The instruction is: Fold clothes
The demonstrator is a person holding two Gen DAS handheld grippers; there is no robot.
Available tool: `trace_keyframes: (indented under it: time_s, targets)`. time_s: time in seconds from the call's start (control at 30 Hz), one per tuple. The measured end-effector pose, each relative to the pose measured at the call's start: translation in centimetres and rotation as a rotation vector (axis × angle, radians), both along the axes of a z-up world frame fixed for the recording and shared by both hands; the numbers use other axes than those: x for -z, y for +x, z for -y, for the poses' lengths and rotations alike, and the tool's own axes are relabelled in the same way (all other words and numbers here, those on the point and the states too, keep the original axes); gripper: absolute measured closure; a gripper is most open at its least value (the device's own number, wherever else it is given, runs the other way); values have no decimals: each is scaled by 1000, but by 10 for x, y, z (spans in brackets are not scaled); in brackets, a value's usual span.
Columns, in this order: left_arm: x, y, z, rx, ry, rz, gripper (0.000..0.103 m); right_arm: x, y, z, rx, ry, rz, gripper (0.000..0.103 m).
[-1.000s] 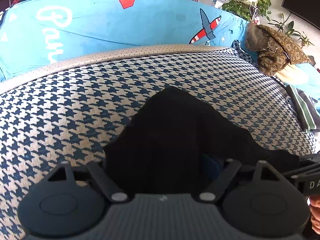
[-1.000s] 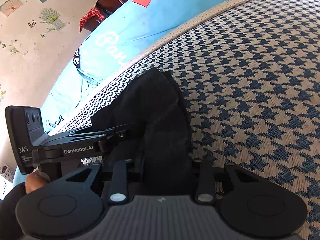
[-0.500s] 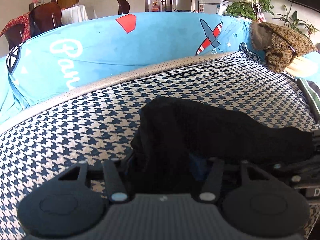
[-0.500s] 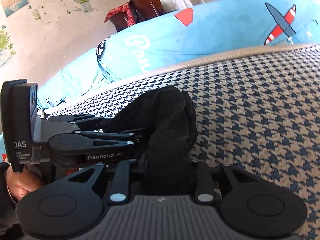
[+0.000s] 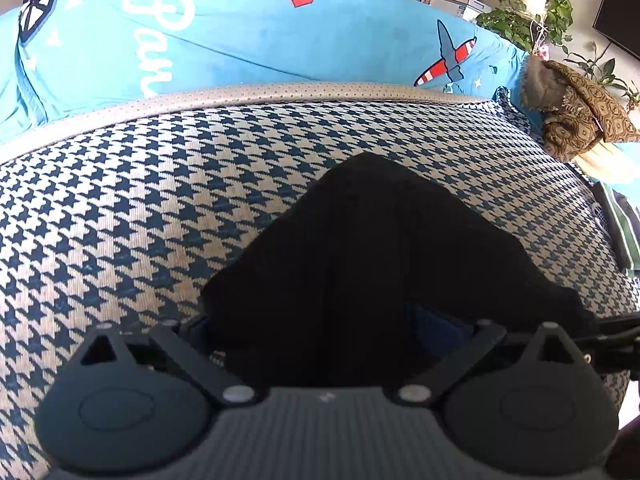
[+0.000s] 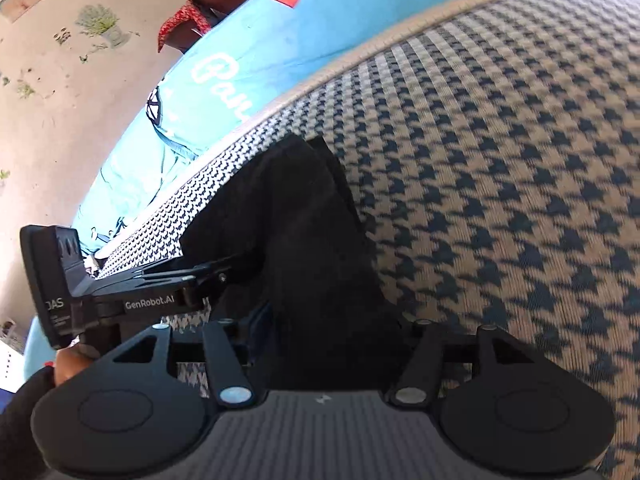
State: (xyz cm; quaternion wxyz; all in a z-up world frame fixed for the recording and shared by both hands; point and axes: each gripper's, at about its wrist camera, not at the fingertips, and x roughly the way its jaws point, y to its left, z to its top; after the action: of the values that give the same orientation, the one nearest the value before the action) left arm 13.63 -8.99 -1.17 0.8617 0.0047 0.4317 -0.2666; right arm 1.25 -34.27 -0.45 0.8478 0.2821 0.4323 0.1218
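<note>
Lying between both jaws: a black garment point(image 5: 372, 264), bunched into a dark heap on the houndstooth cushion point(image 5: 120, 208), its near end running under both tools.
Left gripper point(image 5: 332, 344): jaws opening, spread wide; the cloth sits in the gap, but the fingertips are buried in black fabric, so I cannot tell whether any pad presses on it.
Right gripper point(image 6: 320, 332): jaws opening, about half spread; the garment point(image 6: 304, 248) fills the gap, and the tips are hidden by it.
Garment edges, left view: a pointed peak straight ahead of the jaws; one edge slants down to the left jaw, the other runs out past the right jaw toward the other tool's linkage.
Garment edges, right view: a narrow ridge running ahead from the jaws, with a squared far corner; a blue patch shows in the fold near the left jaw.
Left tool seen from the right view: its black body point(image 6: 120, 292) lies just left of the jaws, reaching across to the cloth, with a hand point(image 6: 70, 364) gripping it from below.
Open room, left view: bare houndstooth cushion on the left of the jaws and ahead of the peak, up to the grey piping.
Open room, right view: wide bare cushion point(image 6: 500, 168) to the right of the jaws.
Limits: a blue sofa back point(image 5: 260, 32) ahead; a brown patterned garment point(image 5: 580, 116) and a striped folded item point(image 5: 624, 224) far right, well apart from the black cloth.
</note>
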Motion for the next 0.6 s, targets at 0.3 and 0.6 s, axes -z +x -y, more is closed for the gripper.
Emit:
trace_keyframes:
  time_s: [0.3, 0.6]
  targets:
    - [5, 2, 5, 25, 0, 9, 0, 6, -8, 1, 3, 30, 9, 45]
    - [-8, -14, 20, 84, 29, 85, 44, -2, -6, -27, -29, -113, 88, 77]
